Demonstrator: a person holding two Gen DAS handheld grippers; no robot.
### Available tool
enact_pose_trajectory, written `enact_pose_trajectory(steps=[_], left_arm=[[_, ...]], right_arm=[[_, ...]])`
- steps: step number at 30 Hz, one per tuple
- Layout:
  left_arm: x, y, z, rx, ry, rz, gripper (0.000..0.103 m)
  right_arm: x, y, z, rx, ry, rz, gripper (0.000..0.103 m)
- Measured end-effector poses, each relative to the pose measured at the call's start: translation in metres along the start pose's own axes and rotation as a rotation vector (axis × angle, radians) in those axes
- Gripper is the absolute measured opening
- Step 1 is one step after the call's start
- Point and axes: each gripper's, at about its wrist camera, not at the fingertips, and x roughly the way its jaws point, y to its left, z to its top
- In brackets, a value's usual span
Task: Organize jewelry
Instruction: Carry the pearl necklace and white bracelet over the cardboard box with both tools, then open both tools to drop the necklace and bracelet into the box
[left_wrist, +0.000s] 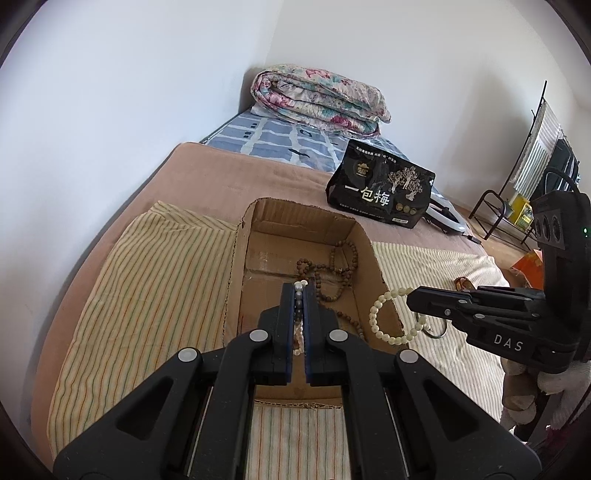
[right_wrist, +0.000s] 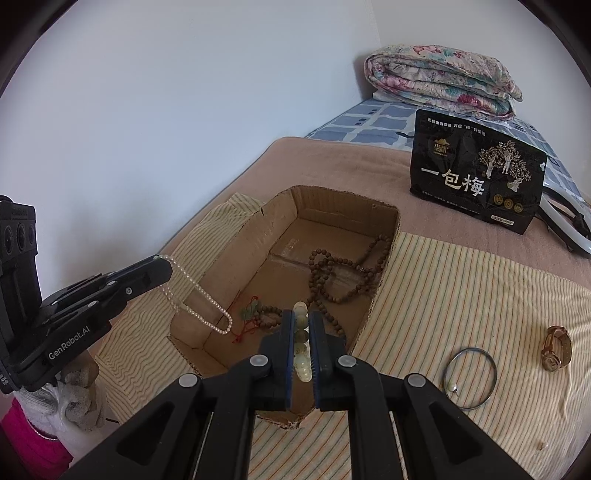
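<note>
A black snack pouch (right_wrist: 476, 177) with gold tree print is standing upright on the brown blanket (right_wrist: 332, 162). A folded floral quilt (right_wrist: 439, 81) is lying on the blue checked sheet (right_wrist: 373, 122) by the white wall (right_wrist: 177, 110). A metal rack (left_wrist: 517, 199) is standing beside the bed.

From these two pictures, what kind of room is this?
Most likely a bedroom. The open cardboard box sits on a bed with a brown blanket, a rolled floral quilt lies near the wall corner, and a metal clothes rack stands beside it.
</note>
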Motion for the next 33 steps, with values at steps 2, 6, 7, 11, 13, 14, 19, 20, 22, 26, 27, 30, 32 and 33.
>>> enact_pose_trajectory(steps=[2,6,7,11,13,14,19,20,22,26,27,30,32,33], left_arm=[[0.002,-0.001,-0.002,0.004,0.012,0.0,0.001],[0.006,-0.002,-0.005,0.005,0.032,0.0,0.002],[0.006,-0.002,-0.005,0.005,0.036,0.004,0.002],[0.007,-0.003,-0.007,0.002,0.041,0.017,0.004],[0.007,-0.002,-0.008,-0.002,0.042,0.018,0.008],[0.007,-0.002,-0.008,-0.003,0.043,0.02,0.008],[0.006,-0.003,-0.009,-0.002,0.041,0.028,0.008],[0.005,-0.004,-0.009,0.0,0.039,0.03,0.009],[0.004,-0.006,-0.009,0.006,0.034,0.037,0.009],[-0.001,-0.013,-0.009,0.024,0.023,0.044,0.009],[-0.003,-0.016,-0.009,0.03,0.019,0.047,0.013],[-0.011,-0.024,-0.008,0.048,-0.01,0.054,0.043],[-0.016,-0.029,-0.007,0.066,-0.029,0.064,0.043],[-0.018,-0.032,-0.006,0.076,-0.033,0.069,0.043]], right_arm=[[0.004,0.001,-0.001,-0.006,0.01,0.0,0.006],[0.006,0.0,-0.002,-0.008,0.006,-0.02,0.039],[0.005,0.0,-0.002,-0.009,-0.002,-0.031,0.045],[0.0,0.0,0.001,-0.012,-0.024,-0.068,0.068],[-0.002,-0.002,0.001,-0.011,-0.034,-0.083,0.074],[-0.004,-0.003,0.001,-0.009,-0.035,-0.087,0.074],[-0.011,-0.005,0.002,-0.011,-0.053,-0.12,0.083],[-0.012,-0.005,0.002,-0.013,-0.057,-0.125,0.085],[-0.016,-0.005,0.002,-0.017,-0.065,-0.136,0.087],[-0.024,-0.005,0.001,-0.028,-0.077,-0.163,0.091],[-0.026,-0.006,0.001,-0.03,-0.081,-0.168,0.092],[-0.035,-0.007,0.001,-0.029,-0.1,-0.192,0.1],[-0.043,-0.009,0.002,-0.03,-0.122,-0.206,0.103],[-0.048,-0.011,0.001,-0.031,-0.132,-0.209,0.103]])
